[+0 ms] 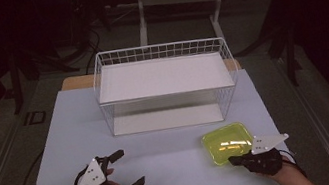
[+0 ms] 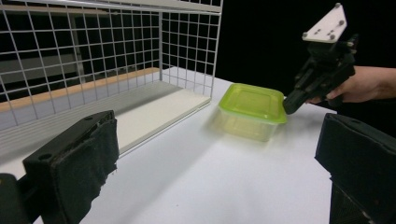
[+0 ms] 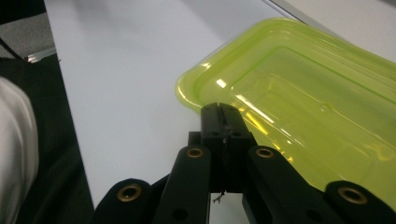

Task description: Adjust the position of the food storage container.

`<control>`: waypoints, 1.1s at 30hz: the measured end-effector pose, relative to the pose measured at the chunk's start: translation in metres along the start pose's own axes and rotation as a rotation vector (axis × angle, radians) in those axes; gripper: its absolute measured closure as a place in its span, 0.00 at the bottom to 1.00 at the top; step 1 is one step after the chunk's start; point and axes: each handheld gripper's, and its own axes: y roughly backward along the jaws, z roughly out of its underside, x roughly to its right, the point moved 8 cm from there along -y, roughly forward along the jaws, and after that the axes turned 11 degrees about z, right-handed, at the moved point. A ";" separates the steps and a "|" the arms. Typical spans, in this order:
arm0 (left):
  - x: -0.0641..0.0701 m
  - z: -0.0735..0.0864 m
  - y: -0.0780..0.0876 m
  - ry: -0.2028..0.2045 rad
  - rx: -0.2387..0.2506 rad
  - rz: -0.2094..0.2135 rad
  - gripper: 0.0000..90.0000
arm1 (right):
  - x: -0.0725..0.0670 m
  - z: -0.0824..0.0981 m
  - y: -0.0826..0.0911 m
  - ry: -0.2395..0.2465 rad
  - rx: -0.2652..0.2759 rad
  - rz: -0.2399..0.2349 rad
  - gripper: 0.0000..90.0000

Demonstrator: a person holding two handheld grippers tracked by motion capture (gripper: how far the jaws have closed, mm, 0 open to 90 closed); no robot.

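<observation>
Where the high view looks down on the pale matte table (image 1: 166, 173), a white wire-grid basket (image 1: 160, 52) with a flat shelf is seen at the far side, and a translucent lime-green plastic container (image 1: 226, 142), square with rounded corners, lies near the right front, just beside the right gripper (image 1: 237, 160). In the left gripper view, the left gripper (image 2: 219, 163) is shown with its frayed, padded black jaws wide apart. In the right gripper view, the right gripper's jaws are seen pressed together at the container's glossy rim; whether the rim is pinched cannot be told.
</observation>
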 end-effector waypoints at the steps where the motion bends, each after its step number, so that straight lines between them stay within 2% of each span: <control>1: 0.000 0.000 0.000 0.000 0.002 0.003 0.00 | 0.001 -0.002 -0.003 0.001 0.001 0.003 1.00; 12: 0.000 0.001 -0.001 0.001 -0.005 0.008 0.00 | 0.004 -0.011 -0.017 0.002 -0.004 0.018 1.00; 14: 0.001 0.001 -0.001 -0.001 -0.007 0.007 0.00 | 0.004 -0.013 -0.019 -0.016 -0.003 0.009 1.00; 18: 0.001 0.001 -0.001 0.001 -0.007 0.007 0.00 | 0.005 -0.017 -0.014 -0.017 0.019 0.016 1.00; 19: 0.000 0.001 -0.001 0.003 -0.006 0.007 0.00 | 0.010 -0.019 -0.006 -0.017 0.038 0.034 1.00; 20: 0.000 0.001 -0.001 0.004 -0.006 0.007 0.00 | 0.010 -0.019 -0.006 -0.017 0.038 0.034 1.00; 22: 0.000 0.001 -0.001 0.002 -0.008 0.006 0.00 | 0.025 -0.019 0.006 -0.028 0.049 0.092 1.00; 23: 0.000 0.001 -0.001 0.002 -0.008 0.006 0.00 | 0.025 -0.019 0.006 -0.028 0.049 0.092 1.00; 26: 0.000 0.002 -0.001 0.002 -0.009 0.003 0.00 | 0.046 -0.014 0.020 -0.065 0.052 0.152 1.00; 27: 0.000 0.002 -0.001 0.002 -0.009 0.004 0.00 | 0.060 -0.010 0.027 -0.087 0.048 0.200 1.00; 33: 0.000 0.003 -0.002 0.006 -0.013 0.004 0.00 | 0.093 0.010 0.041 -0.136 0.026 0.306 1.00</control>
